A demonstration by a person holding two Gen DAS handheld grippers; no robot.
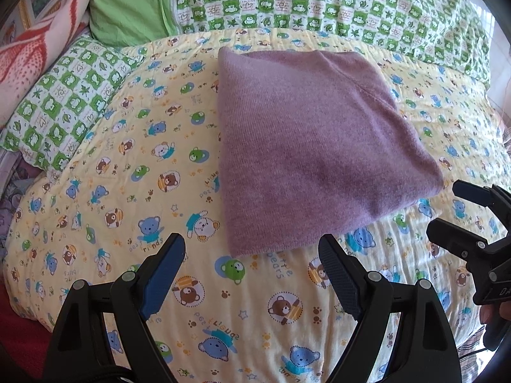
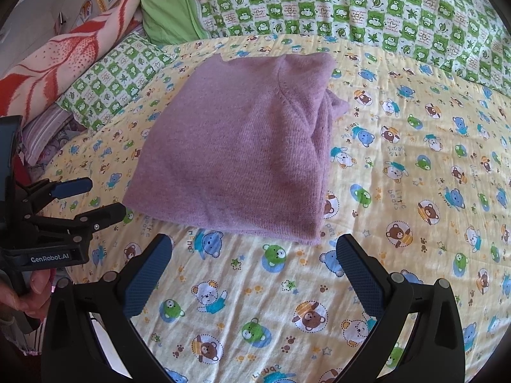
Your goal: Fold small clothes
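Purple knit garment (image 1: 306,146) lies folded into a compact block, mid-bed on the yellow bear-print quilt (image 1: 105,191), green checked pillows (image 1: 319,3) behind it. One flap pokes out on its right side in the right wrist view. Left gripper (image 1: 252,255) and right gripper (image 2: 254,257) both hover just short of its near edge, jaws spread, holding nothing. Risk: pinching only the top layer would drag the stack open; soft knit slides on itself.

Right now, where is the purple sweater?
The purple sweater lies folded on the yellow bear quilt, just beyond both open grippers, with the green checkered pillows behind it.
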